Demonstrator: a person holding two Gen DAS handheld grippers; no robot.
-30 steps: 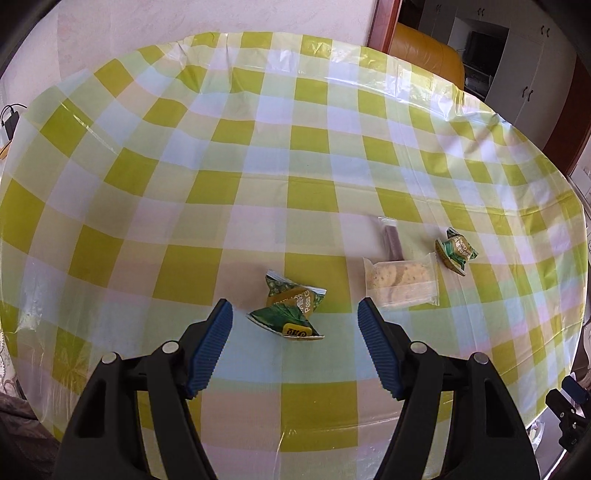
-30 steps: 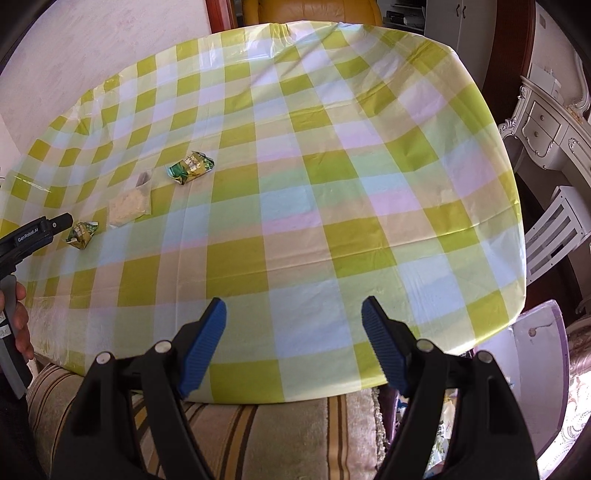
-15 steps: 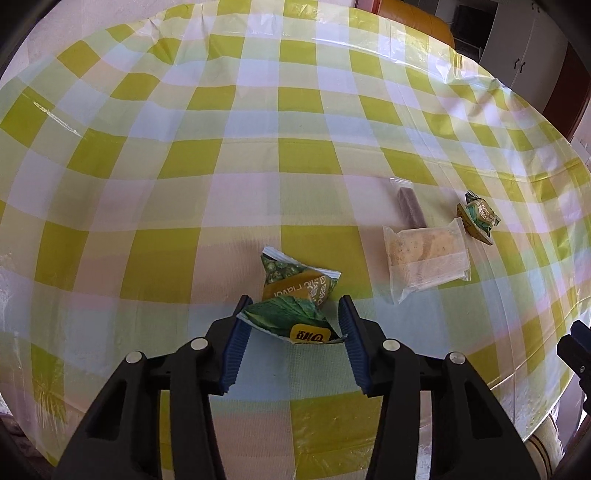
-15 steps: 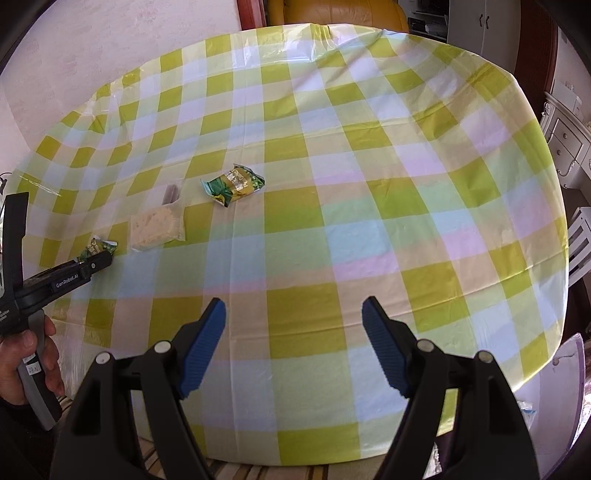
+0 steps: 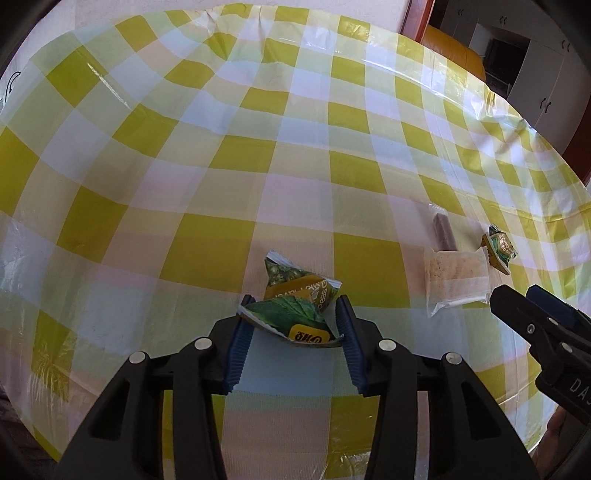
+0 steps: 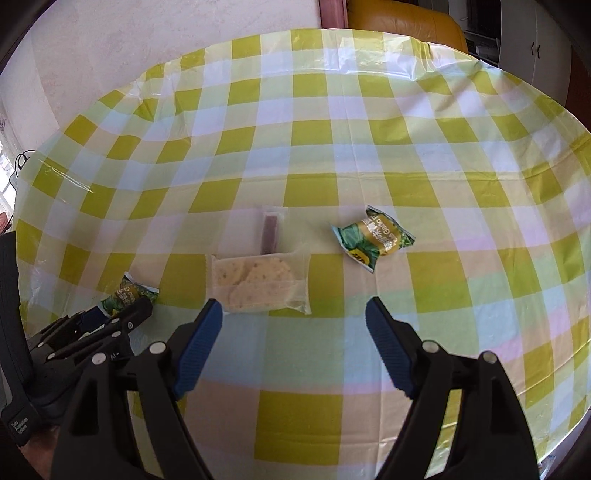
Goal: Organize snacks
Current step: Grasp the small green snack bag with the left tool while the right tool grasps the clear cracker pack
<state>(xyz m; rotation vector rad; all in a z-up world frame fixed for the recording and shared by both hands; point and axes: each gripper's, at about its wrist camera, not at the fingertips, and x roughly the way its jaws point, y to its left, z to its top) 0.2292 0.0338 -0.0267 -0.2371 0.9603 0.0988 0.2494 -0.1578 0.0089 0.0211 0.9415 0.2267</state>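
Note:
A crumpled green and gold pea packet (image 5: 295, 295) lies on the checked tablecloth, and my left gripper (image 5: 293, 306) is closing on it with both blue pads against its sides. To its right lie a clear cracker bag (image 5: 456, 280), a purple bar in a clear wrapper (image 5: 443, 232) and a second green packet (image 5: 500, 249). My right gripper (image 6: 294, 306) hovers just in front of the cracker bag (image 6: 258, 284); its jaws are opening with nothing between them. The second green packet (image 6: 373, 240) lies to its right.
The round table (image 5: 258, 147) has a yellow, white and blue checked plastic cover. An orange chair (image 6: 406, 22) stands behind its far edge, with pale cabinets (image 5: 535, 74) beyond. A person's hand (image 6: 37, 446) shows at the lower left.
My left gripper came down and closed its jaws onto the pea packet. My right gripper swept across the table to the cracker bag and now shows at the right of the left wrist view.

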